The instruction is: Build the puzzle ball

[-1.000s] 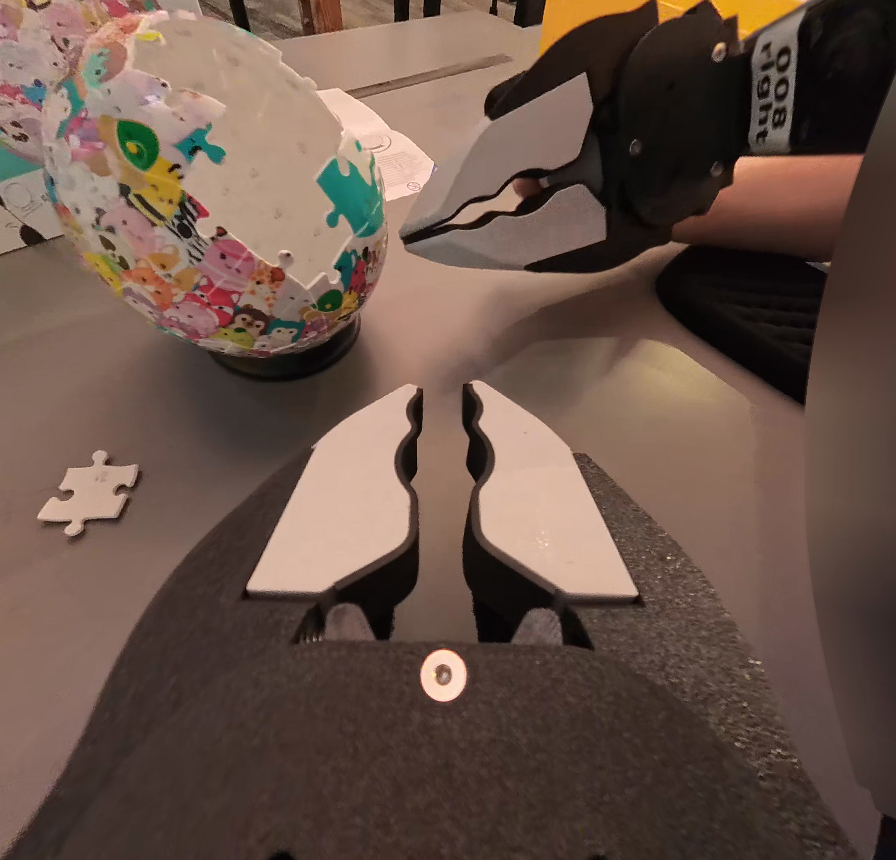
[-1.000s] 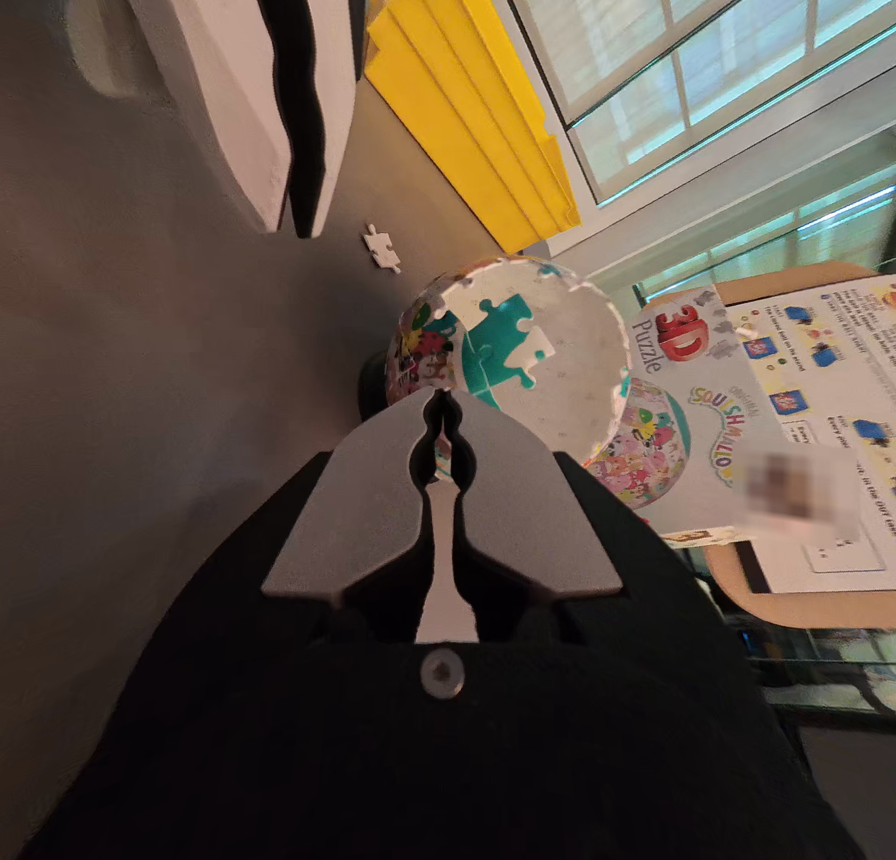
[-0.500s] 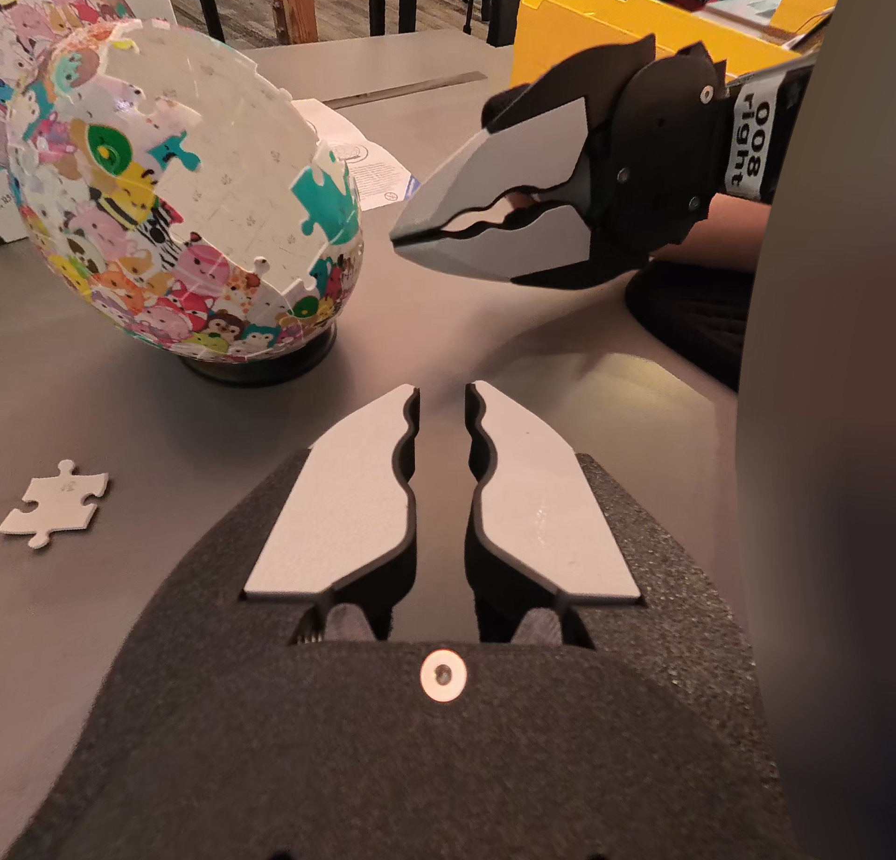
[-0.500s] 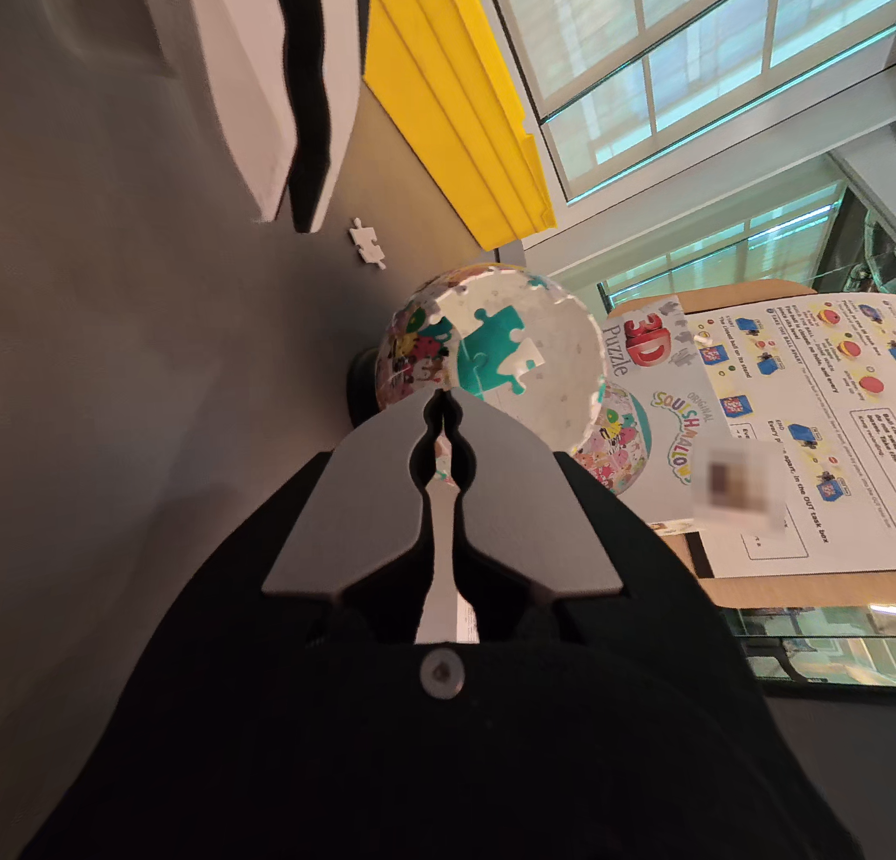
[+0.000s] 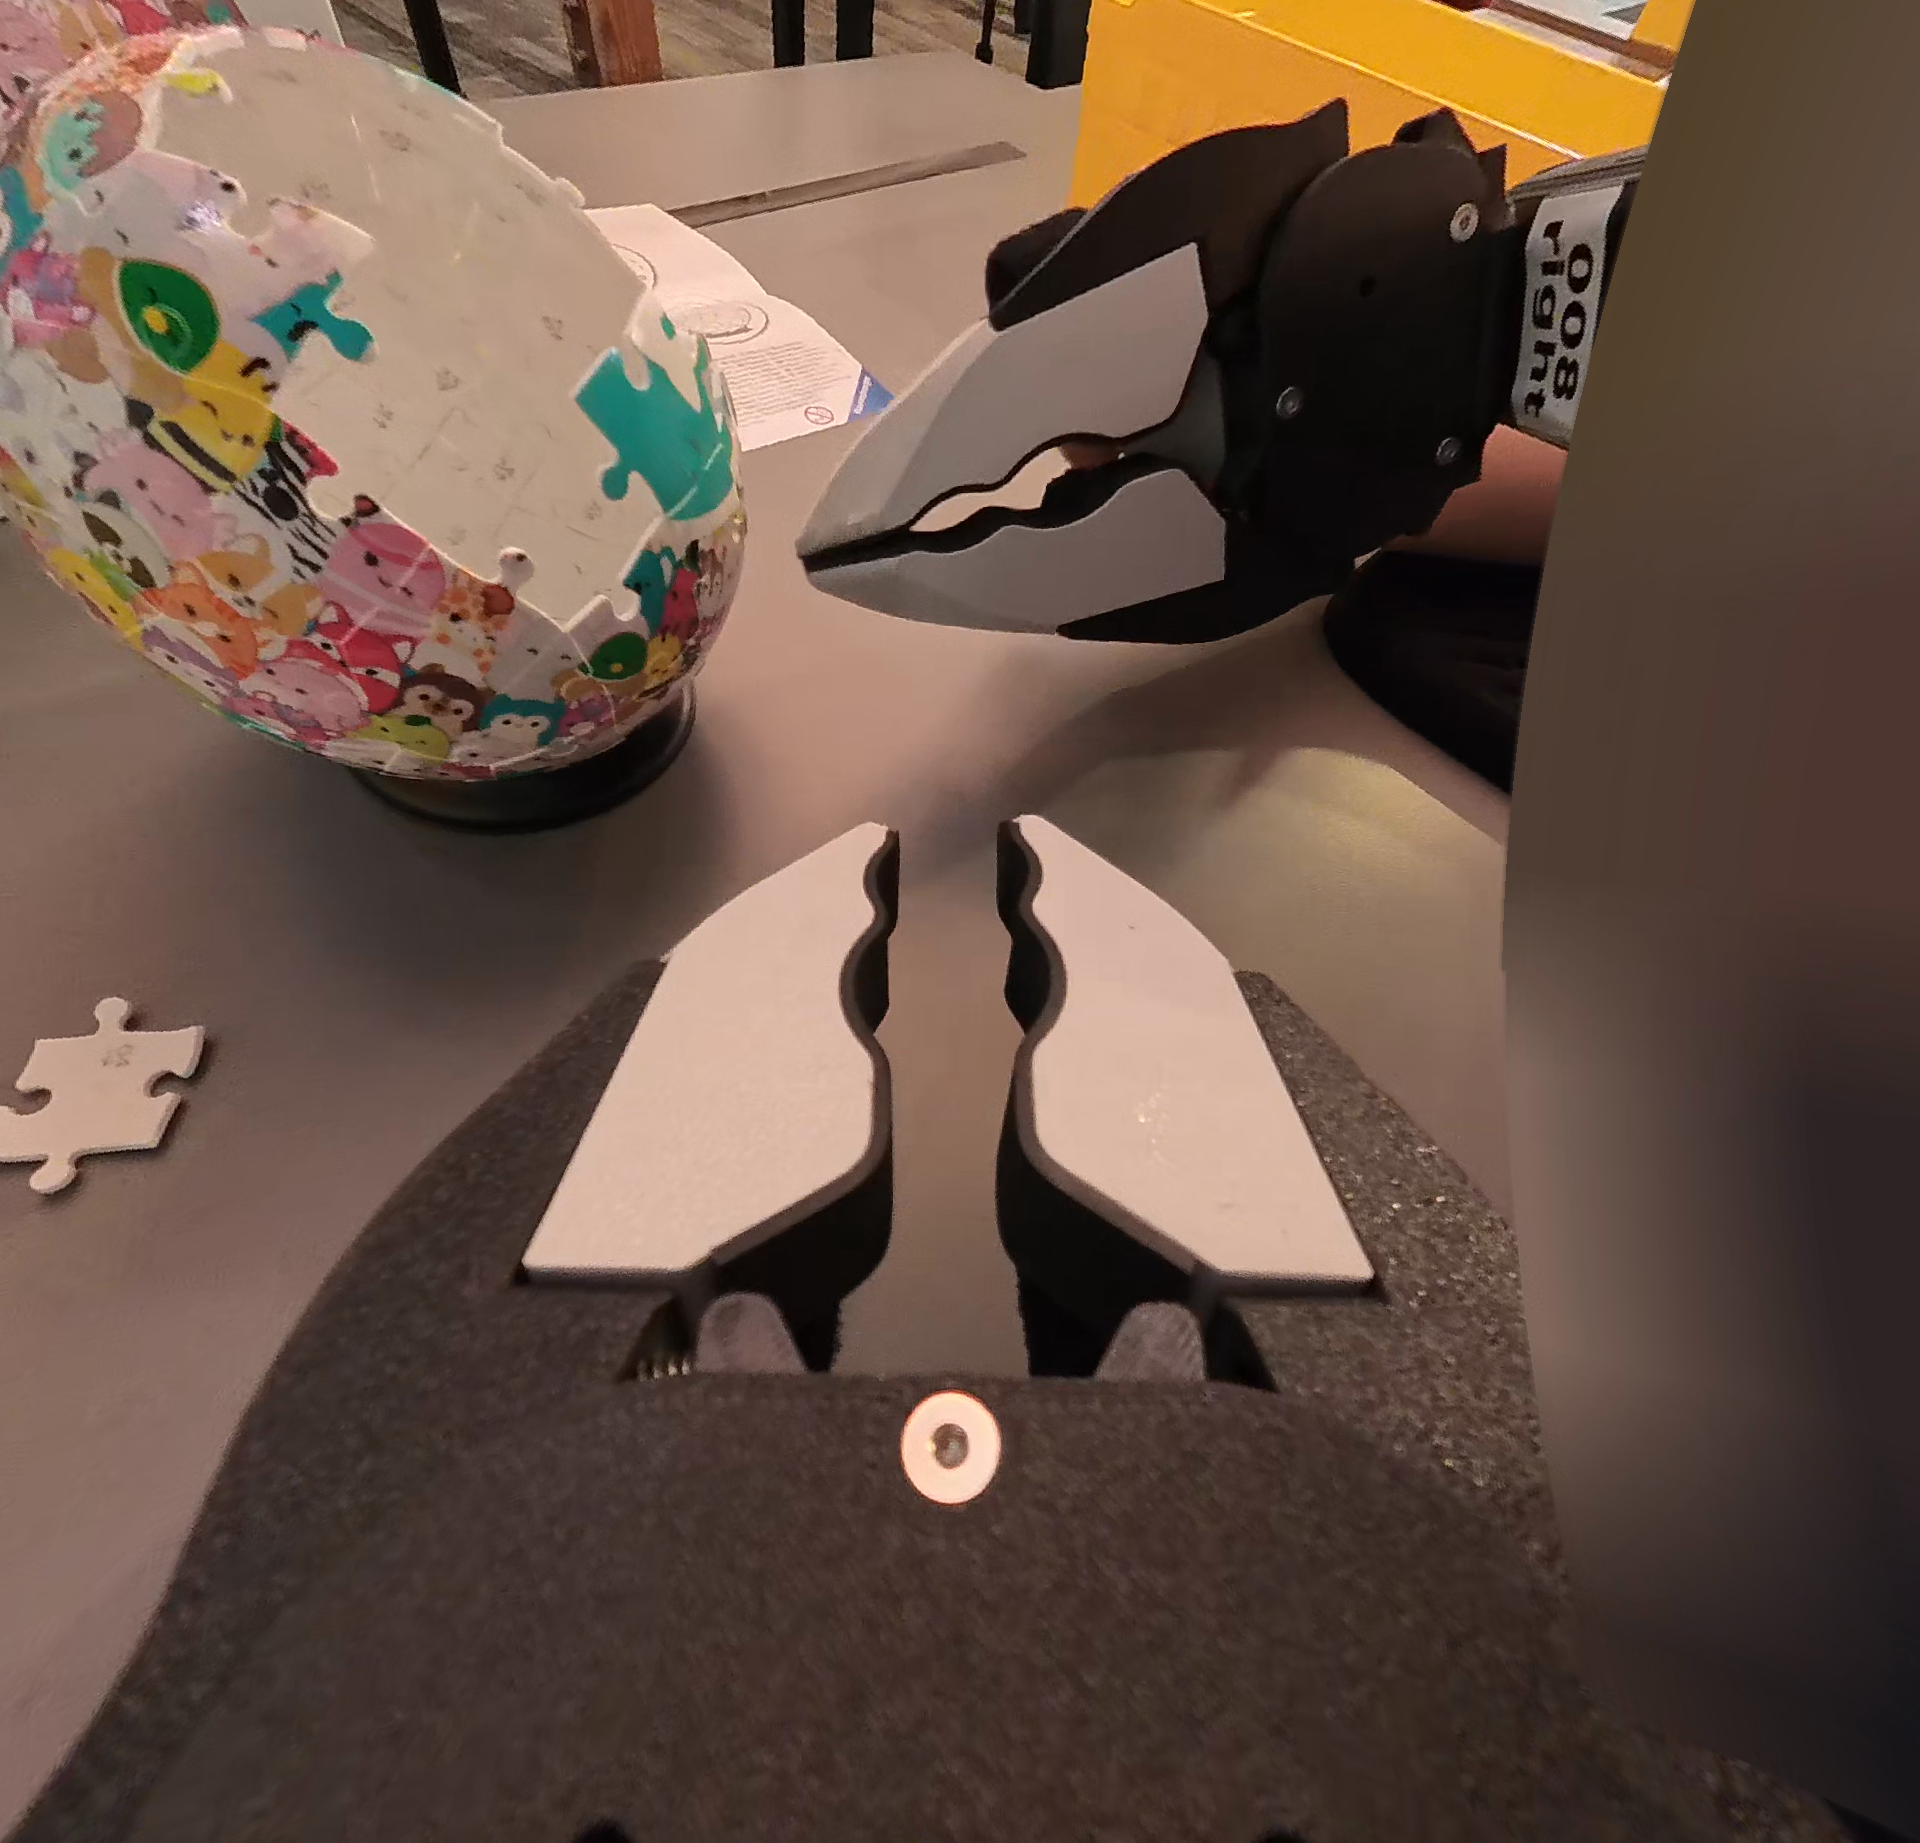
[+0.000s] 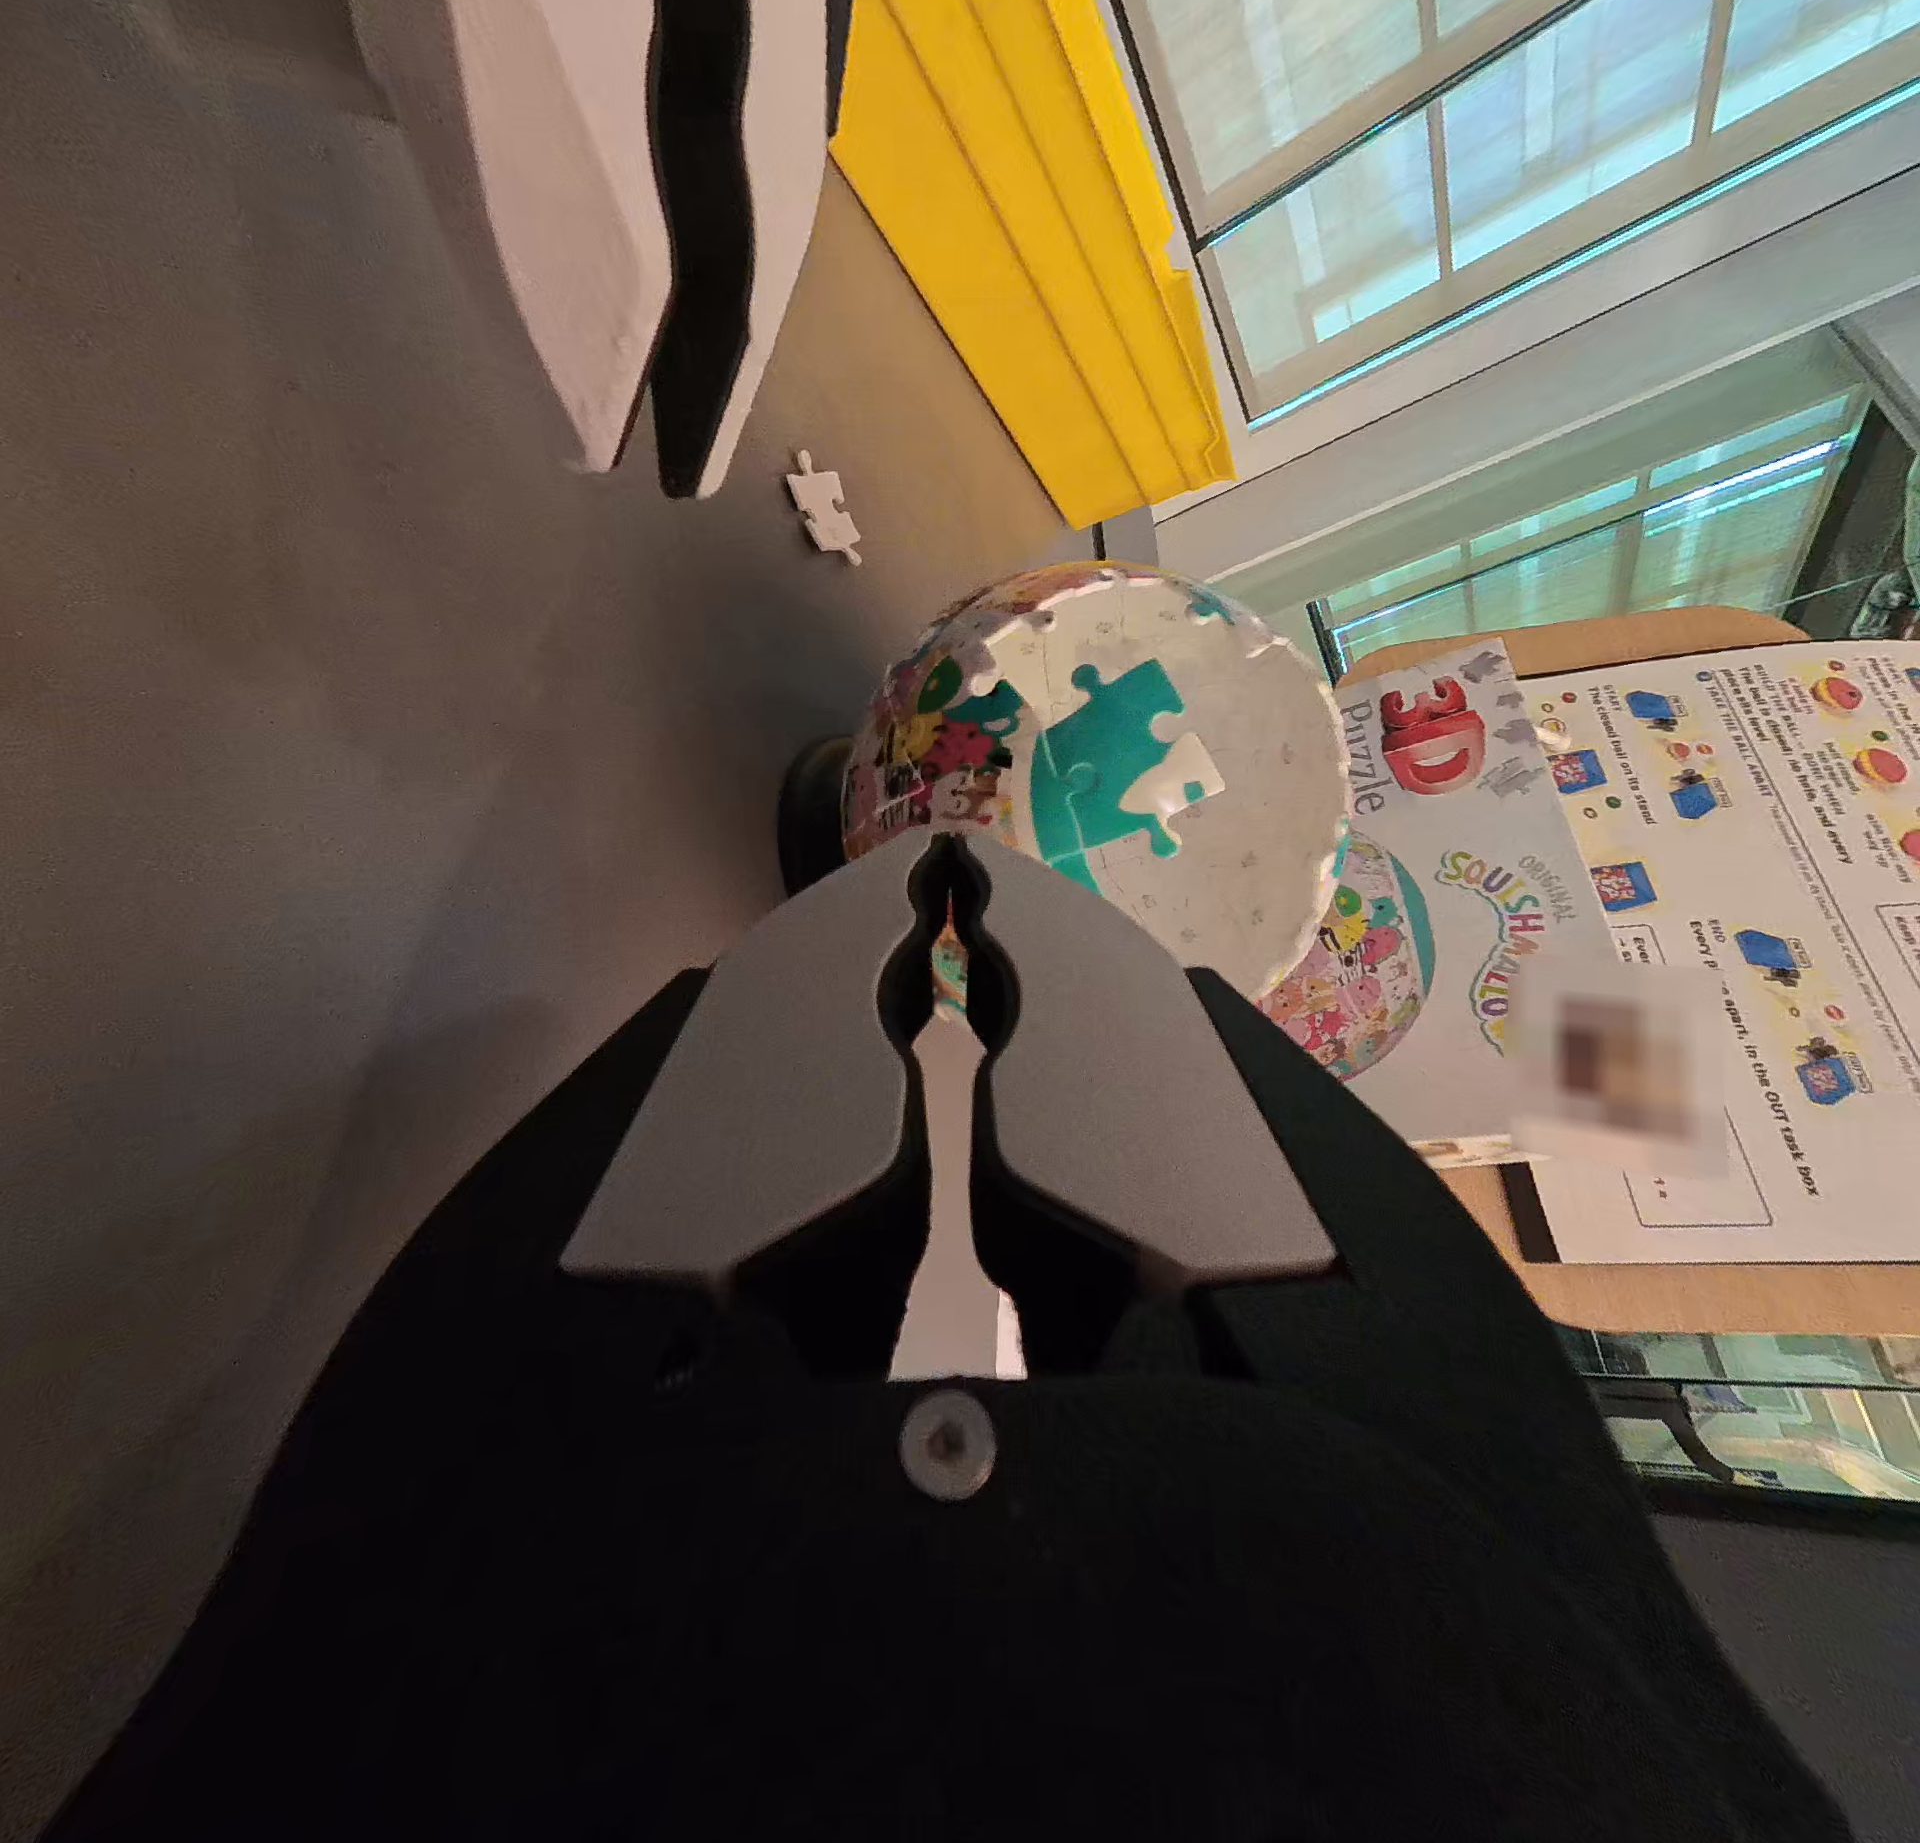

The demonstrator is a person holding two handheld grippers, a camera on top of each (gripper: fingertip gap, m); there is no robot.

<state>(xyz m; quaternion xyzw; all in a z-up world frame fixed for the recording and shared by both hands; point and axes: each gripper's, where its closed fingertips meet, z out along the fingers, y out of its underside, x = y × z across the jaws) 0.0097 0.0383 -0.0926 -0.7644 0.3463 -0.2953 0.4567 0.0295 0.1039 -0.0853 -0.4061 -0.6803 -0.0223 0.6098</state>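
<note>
The left gripper point(image 5: 945, 837) hovers low over the grey table point(image 5: 1195, 858), its jaws apart with nothing between them. The right gripper point(image 5: 821, 552), rolled on its side, has its tips pressed together on a thin puzzle piece point(image 6: 951, 962), seen edge-on in the gap, and points at the puzzle ball point(image 5: 343, 484), near it but not touching. The ball sits on a black stand point(image 5: 540, 796) with a big part still open. One loose piece point(image 5: 99, 1092) lies white side up on the table, left of the left gripper. A yellow bin point(image 5: 1299, 100) stands behind.
</note>
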